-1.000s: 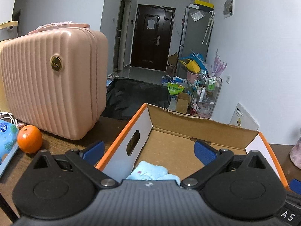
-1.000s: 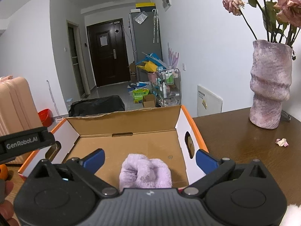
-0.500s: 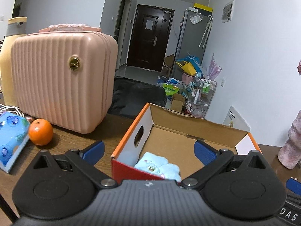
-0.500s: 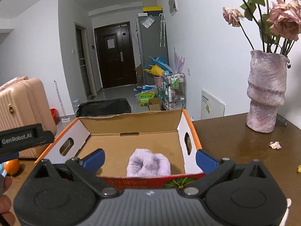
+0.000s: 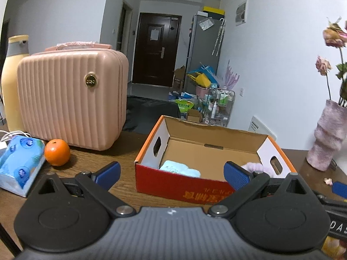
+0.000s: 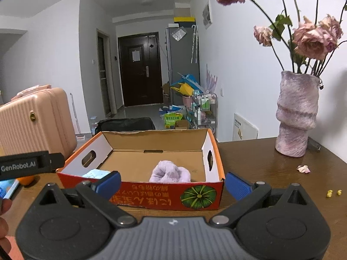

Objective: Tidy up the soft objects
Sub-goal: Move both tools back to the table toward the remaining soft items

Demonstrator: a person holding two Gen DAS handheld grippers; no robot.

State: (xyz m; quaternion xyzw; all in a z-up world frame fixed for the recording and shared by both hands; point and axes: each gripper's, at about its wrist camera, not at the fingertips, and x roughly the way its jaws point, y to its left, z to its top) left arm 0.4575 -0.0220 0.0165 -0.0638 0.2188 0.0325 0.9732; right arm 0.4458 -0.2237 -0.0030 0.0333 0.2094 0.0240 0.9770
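Left wrist view: the left gripper (image 5: 171, 174) hangs just short of the open red-and-orange cardboard box (image 5: 180, 185) on the dark wooden tabletop (image 5: 121, 173), jaws spread wide and empty; a pale blue fluffy cloth (image 5: 180, 170) lies in the box's near left corner and a lilac plush bundle (image 5: 258, 169) at its near right. Right wrist view: the right gripper (image 6: 172, 183) likewise sits before the box with jaws apart, holding nothing. Both soft items appear placed, so the step looks like pulling clear; any further move calls for finding another soft item, none being visible on the tabletop.
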